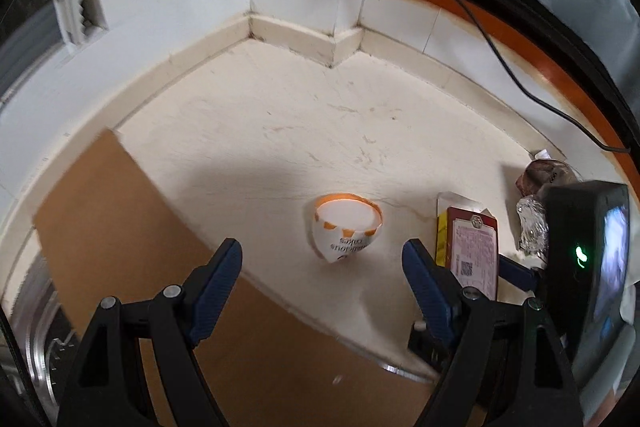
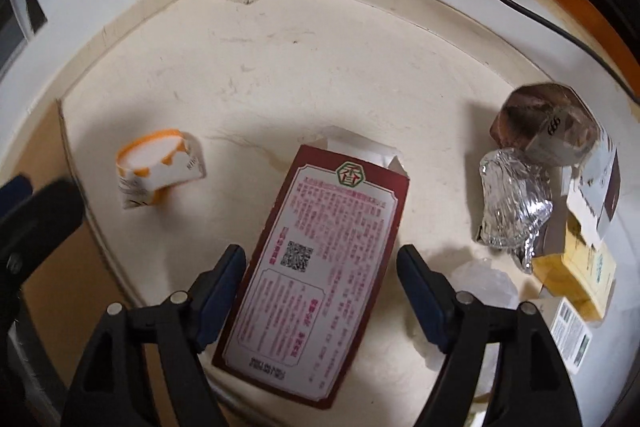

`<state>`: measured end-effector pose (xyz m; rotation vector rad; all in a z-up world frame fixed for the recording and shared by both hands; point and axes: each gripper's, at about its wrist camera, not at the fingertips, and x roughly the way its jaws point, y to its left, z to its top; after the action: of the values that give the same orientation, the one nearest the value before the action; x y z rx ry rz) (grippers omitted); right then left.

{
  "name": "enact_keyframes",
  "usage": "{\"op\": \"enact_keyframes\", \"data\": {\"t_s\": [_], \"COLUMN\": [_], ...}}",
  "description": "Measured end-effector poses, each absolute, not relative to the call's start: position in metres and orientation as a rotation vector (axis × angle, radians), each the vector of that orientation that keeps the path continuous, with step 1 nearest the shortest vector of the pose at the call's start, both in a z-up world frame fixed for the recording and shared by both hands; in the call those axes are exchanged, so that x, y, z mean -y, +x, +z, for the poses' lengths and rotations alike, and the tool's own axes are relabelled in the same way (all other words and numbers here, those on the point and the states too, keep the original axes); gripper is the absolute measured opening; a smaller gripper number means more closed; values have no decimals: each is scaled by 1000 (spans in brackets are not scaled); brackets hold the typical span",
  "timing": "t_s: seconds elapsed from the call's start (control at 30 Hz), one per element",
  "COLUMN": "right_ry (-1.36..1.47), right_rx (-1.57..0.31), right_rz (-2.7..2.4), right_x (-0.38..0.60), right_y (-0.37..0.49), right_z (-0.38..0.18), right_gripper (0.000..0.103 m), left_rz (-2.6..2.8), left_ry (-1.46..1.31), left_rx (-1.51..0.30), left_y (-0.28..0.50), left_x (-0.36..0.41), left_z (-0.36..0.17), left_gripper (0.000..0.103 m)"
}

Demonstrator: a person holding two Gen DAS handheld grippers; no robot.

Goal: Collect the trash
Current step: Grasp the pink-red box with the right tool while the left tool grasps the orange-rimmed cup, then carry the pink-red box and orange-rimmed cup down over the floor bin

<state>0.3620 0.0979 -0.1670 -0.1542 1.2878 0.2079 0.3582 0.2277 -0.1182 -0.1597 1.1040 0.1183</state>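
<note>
Cream worktop (image 2: 320, 75) in a tiled corner — right gripper (image 2: 322, 283) jaws released astride the red carton (image 2: 320, 259), left gripper (image 1: 322, 275) released short of the torn paper cup (image 1: 345, 227) — likely slips: carton skidding flat, cup crumpling.

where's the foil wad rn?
Right wrist view, right side: the foil wad lies on the floor between the red box and the yellow cartons, below a brown wrapper.

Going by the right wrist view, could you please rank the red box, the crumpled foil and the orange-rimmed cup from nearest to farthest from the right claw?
From the open right claw:
1. Red box, lying flat between the fingers, touching neither.
2. Crumpled foil, to the right, by the other packaging.
3. Orange-rimmed cup, far left, tipped over near the cardboard.
</note>
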Motion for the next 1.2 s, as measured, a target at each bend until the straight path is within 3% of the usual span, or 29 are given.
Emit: {"op": "enact_keyframes", "data": {"t_s": [0.07,0.1,0.13,0.4,0.43,0.5,0.77,1.2], "right_ry": [-158,-160,-160,-101,-99,-89,-61,12], "right_rx": [-1266,-1261,-1243,-1173,-1156,-1130,-1068,-970], "right_rz": [215,218,223,267,268,283,324,375], "right_x": [-95,-95,-93,-70,-68,-65,-56,-5], "right_y": [361,361,361,362,362,357,345,294], "right_z": [-166,-166,-164,-148,-144,-137,-118,-64], "right_gripper": [77,66,64,61,61,61,61,61], "left_rz": [113,111,110,131,137,133,120,49], "left_ry": [-172,-174,-175,-168,-162,-166,-188,-171], "left_rx": [-1122,-1131,-1137,-1160,-1160,-1171,-1123,-1033], "left_y": [369,373,377,402,405,408,396,318], "left_x": [-227,-227,-226,-220,-220,-219,-217,-169], "left_z": [-131,-137,-141,-164,-167,-171,-153,-72], "left_gripper": [81,81,81,80,77,53,52,52]}}
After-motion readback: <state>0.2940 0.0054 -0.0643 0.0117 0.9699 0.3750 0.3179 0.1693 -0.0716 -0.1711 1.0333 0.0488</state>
